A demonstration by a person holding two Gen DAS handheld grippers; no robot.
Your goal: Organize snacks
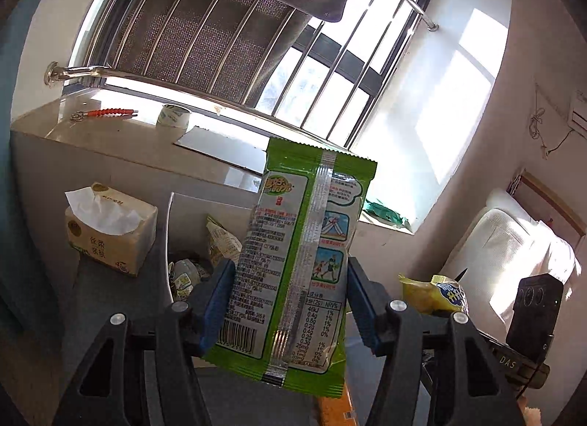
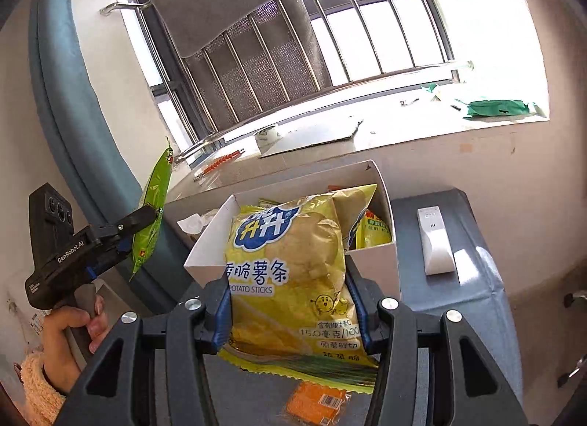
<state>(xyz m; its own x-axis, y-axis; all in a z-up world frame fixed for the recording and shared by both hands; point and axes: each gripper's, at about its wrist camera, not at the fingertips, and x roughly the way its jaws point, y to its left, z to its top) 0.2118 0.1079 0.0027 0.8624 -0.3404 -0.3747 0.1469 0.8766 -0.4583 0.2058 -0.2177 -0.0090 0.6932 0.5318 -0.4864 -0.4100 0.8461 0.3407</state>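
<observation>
My left gripper (image 1: 290,301) is shut on a green snack packet (image 1: 293,261), held upright in the air with its printed back toward the camera. The same packet (image 2: 152,213) and left gripper (image 2: 135,231) show at the left of the right wrist view. My right gripper (image 2: 290,312) is shut on a yellow potato sticks bag (image 2: 293,264), held in front of a white cardboard box (image 2: 374,264). Another yellow packet (image 2: 372,233) lies inside the box. The yellow bag also shows in the left wrist view (image 1: 433,294). An orange packet (image 2: 315,404) lies on the dark surface below.
A tissue pack (image 1: 110,228) stands on the dark grey table (image 2: 458,294) at the left. A white remote-like device (image 2: 436,242) lies right of the box. Tape roll (image 1: 172,116), cardboard sheet (image 1: 220,149) and green bag (image 2: 495,109) sit on the windowsill. A bed (image 1: 513,250) is right.
</observation>
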